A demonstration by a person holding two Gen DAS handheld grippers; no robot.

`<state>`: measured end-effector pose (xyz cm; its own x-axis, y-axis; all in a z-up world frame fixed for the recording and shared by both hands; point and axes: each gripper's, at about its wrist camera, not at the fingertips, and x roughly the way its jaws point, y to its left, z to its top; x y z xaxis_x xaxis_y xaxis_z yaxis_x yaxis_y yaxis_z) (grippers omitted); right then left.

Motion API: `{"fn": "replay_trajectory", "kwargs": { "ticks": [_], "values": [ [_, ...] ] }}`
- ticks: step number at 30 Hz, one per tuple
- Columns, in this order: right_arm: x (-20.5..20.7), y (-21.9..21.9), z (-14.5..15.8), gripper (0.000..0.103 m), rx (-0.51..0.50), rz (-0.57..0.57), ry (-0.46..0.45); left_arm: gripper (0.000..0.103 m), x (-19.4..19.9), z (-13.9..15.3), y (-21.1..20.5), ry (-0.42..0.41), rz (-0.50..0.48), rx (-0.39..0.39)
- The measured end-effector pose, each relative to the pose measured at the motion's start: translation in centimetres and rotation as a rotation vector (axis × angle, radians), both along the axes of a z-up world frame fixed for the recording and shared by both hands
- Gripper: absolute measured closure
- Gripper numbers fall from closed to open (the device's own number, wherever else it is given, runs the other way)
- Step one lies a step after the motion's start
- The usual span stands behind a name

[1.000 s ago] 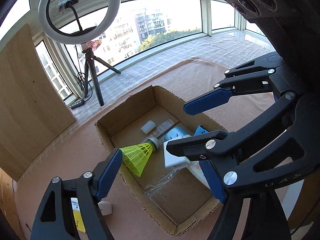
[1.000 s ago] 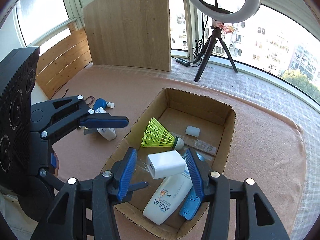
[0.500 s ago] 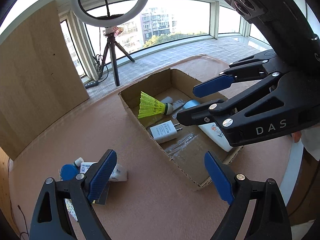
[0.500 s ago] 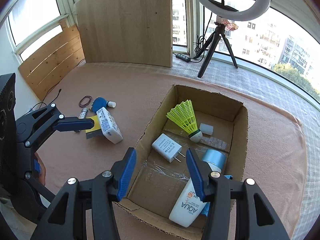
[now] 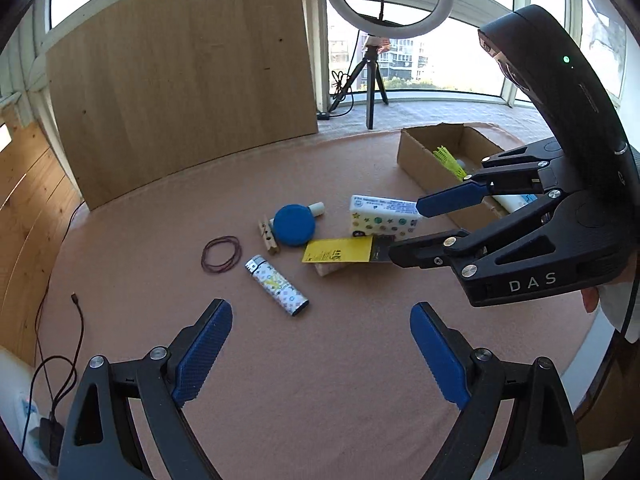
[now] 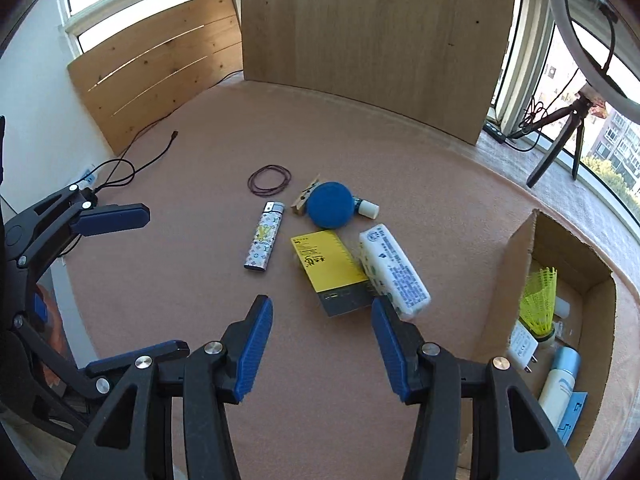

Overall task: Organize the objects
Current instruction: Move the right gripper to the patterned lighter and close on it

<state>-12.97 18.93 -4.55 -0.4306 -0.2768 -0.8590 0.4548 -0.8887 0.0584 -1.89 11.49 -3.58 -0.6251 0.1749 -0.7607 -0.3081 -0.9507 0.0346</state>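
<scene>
**Both grippers spread, empty, over the loose pile**

Left gripper (image 5: 320, 344): jaws wide apart, nothing between them, above bare pink mat (image 5: 320, 400). Just ahead: patterned lighter (image 5: 277, 285), lying flat, angled. Ahead-left of it: loop of rubber bands (image 5: 221, 253). Further ahead: clothespin (image 5: 268, 236) touching blue round lid (image 5: 294, 225), small white-capped tube (image 5: 318, 209) poking out behind the lid. Ahead-right: yellow card (image 5: 338, 250) lying over a small wooden block (image 5: 330, 269), tissue pack (image 5: 382, 217) just behind the card.

Right gripper (image 6: 322, 332): jaws wide apart, gripping nothing. Yellow card (image 6: 326, 264) directly ahead, its grey end nearest the fingertips. Tissue pack (image 6: 394, 266) along the card's right edge, near end just beside the right finger (image 6: 388, 346); touching or not, cannot tell. Lighter (image 6: 264, 242) ahead-left, rubber bands (image 6: 269, 179) beyond it. Clothespin (image 6: 306, 198) and blue lid (image 6: 330, 205) ahead of the card.

Cardboard box (image 6: 508, 280) to the right of the right gripper, well apart from the pile. Inside: yellow shuttlecock (image 6: 538, 302), white charger plug (image 6: 522, 344), sunscreen bottle (image 6: 558, 384), blue item (image 6: 572, 412) at the near corner, too cropped to identify.
</scene>
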Motion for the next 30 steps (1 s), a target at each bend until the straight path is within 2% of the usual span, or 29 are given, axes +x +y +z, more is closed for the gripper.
{"fn": "replay_trajectory", "kwargs": {
  "ticks": [6, 14, 17, 19, 23, 26, 30],
  "values": [
    [-0.5, -6.2, -1.8, 0.055, 0.011, 0.053, -0.023, 0.010, 2.5, 0.0, -7.8, -0.009, 0.117, -0.005],
    [-3.1, -9.3, -7.1, 0.056, 0.043, 0.001, -0.099, 0.010, 5.1, 0.0, -14.0, -0.024, 0.215, -0.006],
    [-4.0, -9.6, -8.5, 0.065, 0.065, -0.018, -0.106, 0.010, 5.6, -0.6, -15.0, -0.039, 0.238, -0.009],
    [-4.3, -9.9, -8.8, 0.079, 0.091, -0.033, -0.083, 0.010, 5.8, -1.0, -15.5, -0.047, 0.252, -0.006],
    [-4.5, -10.0, -8.7, 0.082, 0.098, -0.036, -0.069, 0.010, 5.6, -1.9, -16.2, -0.069, 0.271, 0.023],
    [-3.8, -10.3, -8.7, 0.082, 0.087, 0.011, -0.081, 0.010, 5.1, -2.6, -16.4, -0.089, 0.278, 0.062],
    [-0.6, -11.5, -8.8, 0.082, 0.092, 0.210, -0.087, 0.010, 4.7, -4.3, -15.9, -0.052, 0.229, 0.044]
  ]
}}
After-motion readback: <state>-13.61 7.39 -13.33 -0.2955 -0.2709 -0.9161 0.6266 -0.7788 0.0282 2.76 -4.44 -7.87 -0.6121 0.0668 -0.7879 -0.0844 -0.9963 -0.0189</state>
